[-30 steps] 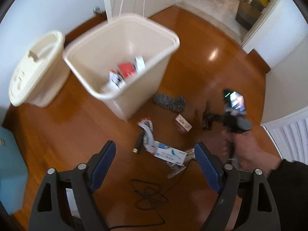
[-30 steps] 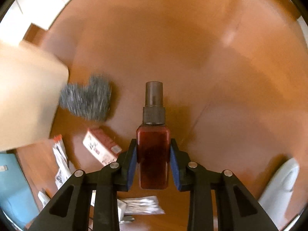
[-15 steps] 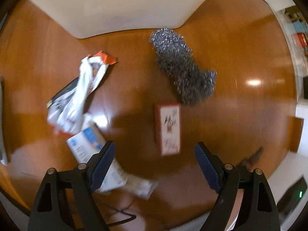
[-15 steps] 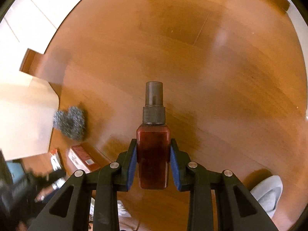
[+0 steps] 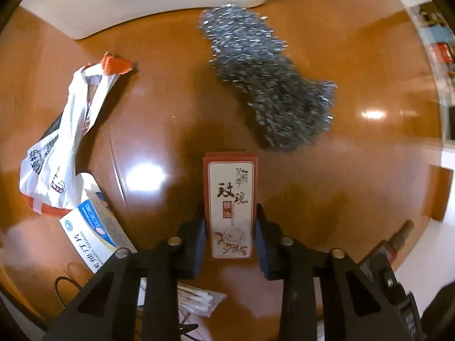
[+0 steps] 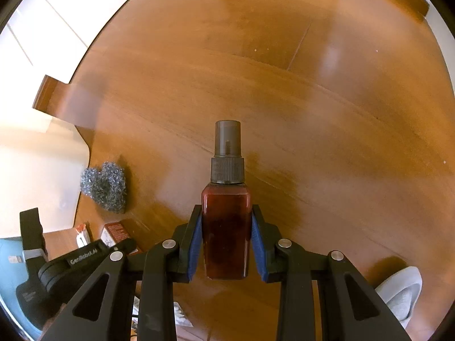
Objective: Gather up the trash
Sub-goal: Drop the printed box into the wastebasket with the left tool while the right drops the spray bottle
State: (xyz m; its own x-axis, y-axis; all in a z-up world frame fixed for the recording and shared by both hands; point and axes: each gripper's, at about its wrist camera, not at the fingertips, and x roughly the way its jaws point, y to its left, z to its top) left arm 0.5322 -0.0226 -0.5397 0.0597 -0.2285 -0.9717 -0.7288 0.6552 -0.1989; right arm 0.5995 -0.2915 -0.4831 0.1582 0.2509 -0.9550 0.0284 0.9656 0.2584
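The left hand-held gripper (image 5: 229, 236) points down at the wooden floor (image 5: 355, 170), and its jaws are closing on a small red and white box (image 5: 230, 204) that lies flat on the floor; the blue pads sit against the box's two long sides. Just beyond the box's far end, slightly to the right, lies a grey steel-wool scrubber (image 5: 270, 85). Beyond that, the pale base of a cream bin (image 5: 142, 0) fills the top of the view; its inside cannot be seen. To the left of the gripper lie a crumpled white and orange wrapper (image 5: 65, 142) and, nearer, a blue and white medicine box (image 5: 91, 233). A clear packet of cotton swabs (image 5: 196, 301) shows under the gripper's fingers.

The right hand-held gripper (image 6: 226, 241) pinches a brown spray bottle (image 6: 226, 227) by its body, cap pointing away, held above bare floor. The bottle's contents look dark red-brown.
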